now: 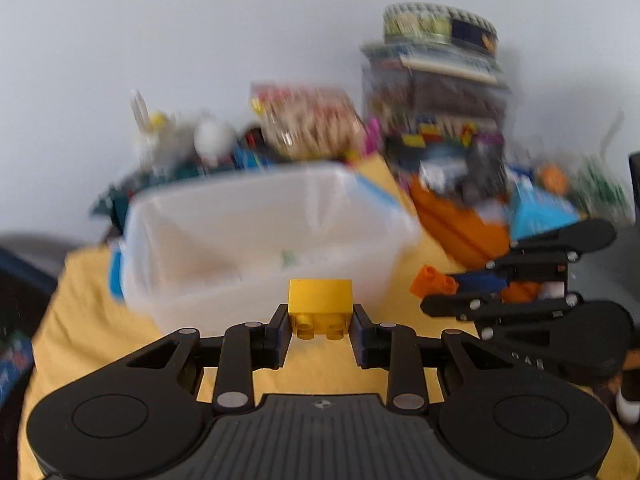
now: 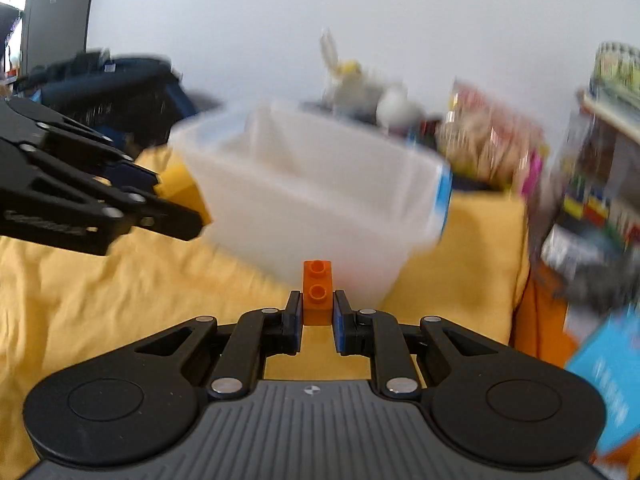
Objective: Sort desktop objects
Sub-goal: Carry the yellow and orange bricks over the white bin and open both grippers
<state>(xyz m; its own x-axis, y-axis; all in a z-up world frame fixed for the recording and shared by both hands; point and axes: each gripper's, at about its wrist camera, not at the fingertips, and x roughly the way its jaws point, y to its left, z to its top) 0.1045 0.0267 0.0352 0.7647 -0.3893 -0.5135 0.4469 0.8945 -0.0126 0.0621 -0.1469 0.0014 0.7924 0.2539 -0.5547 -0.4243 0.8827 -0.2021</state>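
Observation:
My left gripper [image 1: 320,318] is shut on a yellow brick [image 1: 320,300], studs facing the camera, held above the yellow cloth in front of a translucent white bin [image 1: 256,240]. My right gripper [image 2: 317,312] is shut on a small orange brick [image 2: 317,292], also just before the bin [image 2: 320,200]. In the left wrist view the right gripper [image 1: 452,294] shows at the right with the orange brick [image 1: 434,280]. In the right wrist view the left gripper [image 2: 176,200] shows at the left with the yellow brick [image 2: 184,188].
A yellow cloth [image 2: 120,288] covers the table. Behind the bin lie cluttered toys, a snack packet [image 1: 308,124] and stacked boxes [image 1: 436,76] at the right. An orange object [image 1: 460,224] and a blue box [image 2: 608,376] lie to the right. A white wall stands behind.

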